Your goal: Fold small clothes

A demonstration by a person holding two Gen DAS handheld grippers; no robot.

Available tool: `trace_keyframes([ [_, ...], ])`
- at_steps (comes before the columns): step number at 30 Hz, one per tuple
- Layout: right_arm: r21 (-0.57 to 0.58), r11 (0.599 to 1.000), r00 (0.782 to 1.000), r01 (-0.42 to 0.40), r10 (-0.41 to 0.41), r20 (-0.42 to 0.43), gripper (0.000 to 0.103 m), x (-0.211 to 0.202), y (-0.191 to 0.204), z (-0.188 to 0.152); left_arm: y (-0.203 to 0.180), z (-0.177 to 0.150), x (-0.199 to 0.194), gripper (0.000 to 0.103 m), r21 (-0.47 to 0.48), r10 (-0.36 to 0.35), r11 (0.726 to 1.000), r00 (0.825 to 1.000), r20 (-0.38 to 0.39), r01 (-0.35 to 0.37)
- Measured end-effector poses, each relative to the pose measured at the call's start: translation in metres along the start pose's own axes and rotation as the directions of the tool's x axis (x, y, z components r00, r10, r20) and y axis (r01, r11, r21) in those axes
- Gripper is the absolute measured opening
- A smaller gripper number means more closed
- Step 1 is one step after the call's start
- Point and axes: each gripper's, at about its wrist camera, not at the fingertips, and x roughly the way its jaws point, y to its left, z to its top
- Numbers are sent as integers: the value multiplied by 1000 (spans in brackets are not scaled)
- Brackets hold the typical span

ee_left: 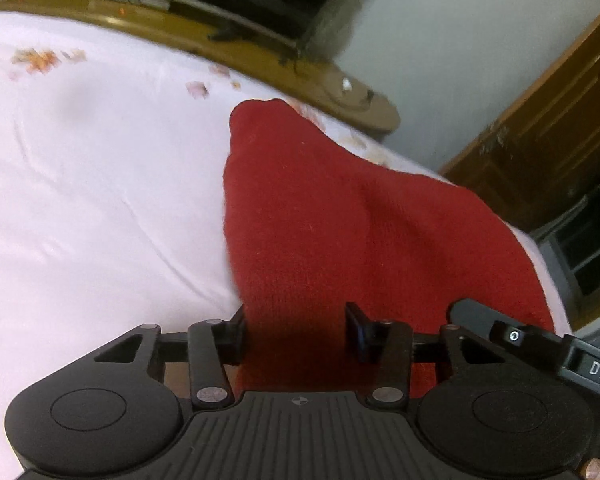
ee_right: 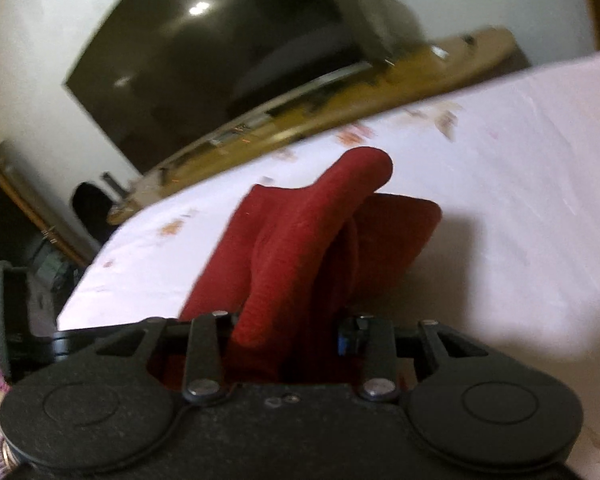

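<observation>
Red garment: a small knitted piece, lying across the white floral sheet, near edge lifted off the bed and running in between both pairs of jaws.
Left gripper: it's got cloth. The red knit fills the gap between its black fingers, jaws part-way closed and pinching the near edge.
Right gripper: same story over here: a rolled ridge of red fabric climbs out from between the jaws, clamped on the garment's near edge.
Shape of the garment: from the right wrist view it's bunched, a raised fold arching up and a flatter flap lying on the sheet behind it; from the left wrist view it spreads wide and tapers to a rounded tip far from the camera.
Bed: sheet is wrinkled, with small orange prints near its far edge.
Background: wooden ledge beyond the bed, a dark screen on the pale wall, a wooden door off to the side.
Picture quality: motion blur in both views.
</observation>
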Motion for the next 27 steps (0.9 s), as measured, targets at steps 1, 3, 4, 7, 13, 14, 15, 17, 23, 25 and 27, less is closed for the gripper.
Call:
trace_keyframes([
  [1,-9,1000,1000,-20,20,8,35,-3,8,1,3,-1,-15,47,3,4,1000,1000,12,-4],
  [3,-12,998,998,-64,64,11,35,-8,22,2,10,-1,-41,47,8,16,1000,999,31,-16],
  [4,-11,996,996,-85,85,12,35,-11,28,1,13,-1,-52,47,11,26,1000,999,40,-26],
  [7,-24,990,990,-141,141,1,35,-10,48,-9,26,-9,-82,47,25,77,997,995,62,-79],
  [13,2,980,978,-199,198,-65,35,3,73,-41,59,-38,-114,47,20,166,986,985,48,-167],
  [14,6,980,977,-198,198,-75,35,5,77,-47,65,-43,-116,47,21,171,985,984,43,-172],
  [15,4,981,978,-194,193,-83,35,7,80,-55,71,-48,-118,47,21,175,984,984,34,-176],
  [17,-1,984,979,-179,178,-97,35,12,85,-68,81,-57,-118,47,19,173,985,985,16,-173],
  [23,42,996,989,-84,89,-119,36,16,81,-104,97,-84,-108,47,78,158,984,987,-2,-158],
  [25,35,999,994,-42,45,-104,38,16,79,-110,97,-85,-106,52,97,152,984,988,2,-151],
  [27,7,1000,995,25,-25,-98,46,16,80,-114,95,-85,-104,58,131,172,976,985,16,-172],
])
